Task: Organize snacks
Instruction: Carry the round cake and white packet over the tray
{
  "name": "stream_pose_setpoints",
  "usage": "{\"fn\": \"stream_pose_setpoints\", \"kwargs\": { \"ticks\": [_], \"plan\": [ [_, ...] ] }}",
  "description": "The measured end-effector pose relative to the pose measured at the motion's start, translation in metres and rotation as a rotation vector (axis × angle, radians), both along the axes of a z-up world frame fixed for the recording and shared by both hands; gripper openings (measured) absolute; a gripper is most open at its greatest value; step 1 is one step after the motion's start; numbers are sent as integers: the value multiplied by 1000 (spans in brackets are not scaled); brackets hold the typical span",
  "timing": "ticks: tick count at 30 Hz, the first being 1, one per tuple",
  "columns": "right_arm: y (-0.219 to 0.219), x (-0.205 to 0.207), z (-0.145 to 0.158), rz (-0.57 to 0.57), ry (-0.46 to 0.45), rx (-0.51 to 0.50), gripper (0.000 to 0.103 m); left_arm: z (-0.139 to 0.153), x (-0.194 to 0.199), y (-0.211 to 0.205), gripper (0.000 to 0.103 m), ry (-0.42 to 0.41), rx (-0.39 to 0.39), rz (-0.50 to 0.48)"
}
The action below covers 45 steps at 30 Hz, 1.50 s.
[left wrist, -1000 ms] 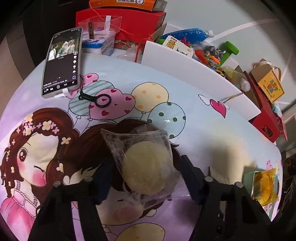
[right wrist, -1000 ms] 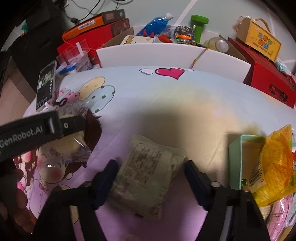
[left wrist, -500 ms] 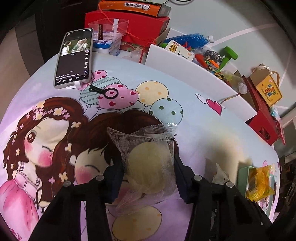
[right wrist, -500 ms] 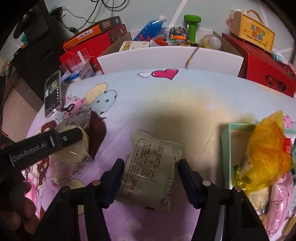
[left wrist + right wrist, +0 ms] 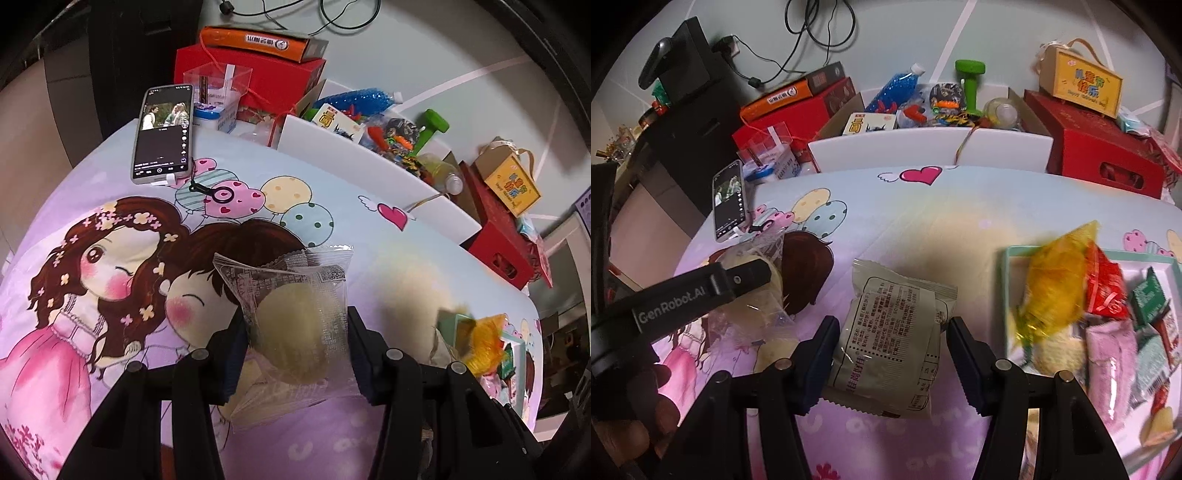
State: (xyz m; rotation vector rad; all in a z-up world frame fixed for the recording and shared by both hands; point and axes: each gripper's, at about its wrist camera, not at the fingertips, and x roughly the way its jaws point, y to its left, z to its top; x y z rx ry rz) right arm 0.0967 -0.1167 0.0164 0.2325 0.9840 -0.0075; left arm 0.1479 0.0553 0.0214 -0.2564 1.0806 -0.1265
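Note:
My left gripper [image 5: 295, 339] is shut on a clear-wrapped round yellow pastry [image 5: 295, 328] and holds it above the cartoon-print cloth. My right gripper [image 5: 890, 354] is shut on a beige snack packet [image 5: 894, 339] with printed text, also lifted off the cloth. In the right wrist view the left gripper [image 5: 746, 280] and its pastry [image 5: 753, 306] show at the left. A mint-green tray [image 5: 1012, 258] at the right holds several snacks, among them a yellow bag [image 5: 1056, 284], a red packet [image 5: 1104, 284] and a pink packet [image 5: 1115, 365].
A phone [image 5: 162, 133] with its screen lit lies at the cloth's far left edge. Behind the table stand a white box of toys [image 5: 931, 147], red boxes [image 5: 1108, 147] and a small yellow box [image 5: 1078, 85]. A person's hand [image 5: 635, 413] grips the left tool.
Both grippers closed on their snacks, then rose and drew back with them. The tray of snacks came further into the right wrist view.

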Motion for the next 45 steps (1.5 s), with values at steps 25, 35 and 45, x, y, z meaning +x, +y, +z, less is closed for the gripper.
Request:
{"fn": "stream_pose_setpoints", "kwargs": {
  "ticks": [25, 35, 45],
  "plan": [
    [-63, -71, 13, -140, 1, -11, 63, 11, -49, -50, 52, -19, -4, -122],
    [-112, -82, 11, -258, 5, 4, 64, 15, -57, -99, 52, -38, 26, -231],
    [-173, -105, 12, -433, 1, 20, 64, 20, -75, -159, 52, -48, -21, -398]
  ]
}}
